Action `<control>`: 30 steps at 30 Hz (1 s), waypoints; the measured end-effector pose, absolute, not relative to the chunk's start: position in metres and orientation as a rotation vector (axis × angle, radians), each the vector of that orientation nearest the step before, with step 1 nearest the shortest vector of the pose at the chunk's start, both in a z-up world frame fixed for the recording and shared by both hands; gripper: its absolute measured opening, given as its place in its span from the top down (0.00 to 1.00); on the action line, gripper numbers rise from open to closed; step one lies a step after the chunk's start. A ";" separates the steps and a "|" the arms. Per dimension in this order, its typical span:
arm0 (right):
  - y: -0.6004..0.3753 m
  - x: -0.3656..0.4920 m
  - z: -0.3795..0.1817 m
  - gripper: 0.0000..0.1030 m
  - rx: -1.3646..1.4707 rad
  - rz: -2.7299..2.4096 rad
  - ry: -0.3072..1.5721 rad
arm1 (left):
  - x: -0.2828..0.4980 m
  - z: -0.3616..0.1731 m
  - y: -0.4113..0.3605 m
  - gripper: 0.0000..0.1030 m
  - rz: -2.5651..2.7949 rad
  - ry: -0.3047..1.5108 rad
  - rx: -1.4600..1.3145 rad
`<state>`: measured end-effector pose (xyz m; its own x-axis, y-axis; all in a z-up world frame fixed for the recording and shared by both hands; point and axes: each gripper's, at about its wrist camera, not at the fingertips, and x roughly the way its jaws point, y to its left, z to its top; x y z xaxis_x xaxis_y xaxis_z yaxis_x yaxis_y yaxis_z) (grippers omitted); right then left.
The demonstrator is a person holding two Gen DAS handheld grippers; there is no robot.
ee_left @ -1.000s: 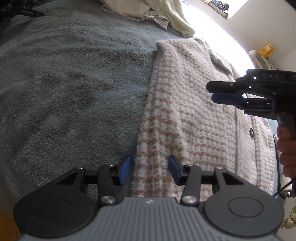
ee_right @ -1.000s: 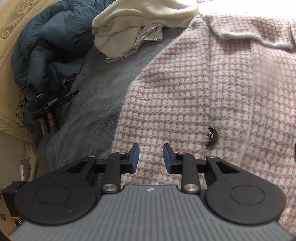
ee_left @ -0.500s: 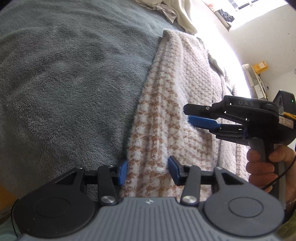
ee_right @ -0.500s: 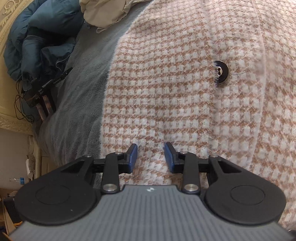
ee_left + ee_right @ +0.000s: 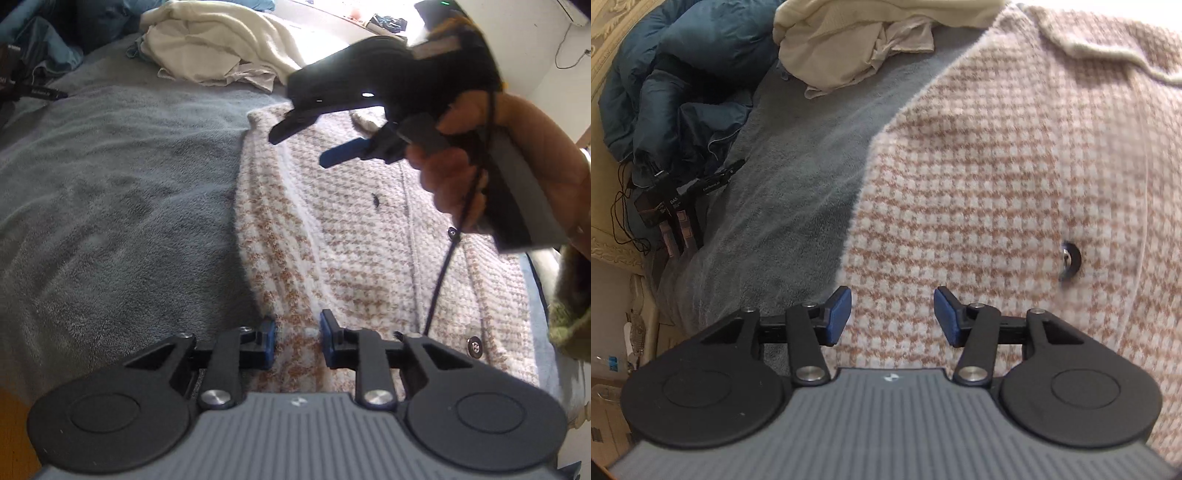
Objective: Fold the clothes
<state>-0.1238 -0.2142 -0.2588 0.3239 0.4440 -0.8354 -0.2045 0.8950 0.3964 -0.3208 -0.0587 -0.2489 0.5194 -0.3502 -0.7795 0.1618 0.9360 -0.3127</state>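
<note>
A houndstooth jacket [image 5: 369, 258] is spread across the centre and right of a grey-blanketed bed [image 5: 110, 203] as the left tongs [image 5: 297, 338] are being closed on its folded edge, best gripped deeply, while the right tongs [image 5: 892, 314] are being opened, empty.

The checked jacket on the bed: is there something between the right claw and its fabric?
Nothing visible. The right claw hangs over the checked jacket near its left edge, jaws opening, empty, only bare fabric under the pads. The cream clothes lie farther up the grey blanket, out of the way.
</note>
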 end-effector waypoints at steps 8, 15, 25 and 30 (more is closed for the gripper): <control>-0.130 -0.089 -0.276 0.32 -0.414 0.471 1.064 | -0.336 -0.231 -0.076 0.77 -0.401 0.892 -0.104; -0.111 -0.076 -0.304 0.32 -0.656 0.419 0.993 | -0.322 -0.225 -0.105 0.77 -0.474 0.864 -0.057; -0.152 -0.076 -0.269 0.84 -0.631 0.370 0.881 | -0.324 -0.215 -0.135 0.77 -0.607 0.840 0.033; -0.203 -0.087 -0.231 0.87 -0.474 0.324 0.825 | -0.330 -0.205 -0.159 0.76 -0.716 0.813 0.074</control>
<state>-0.0869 -0.2035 -0.2310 0.6393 0.0924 -0.7634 -0.4513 0.8489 -0.2752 -0.3301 -0.1587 -0.2048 0.4689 -0.5558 -0.6864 0.6103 0.7657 -0.2032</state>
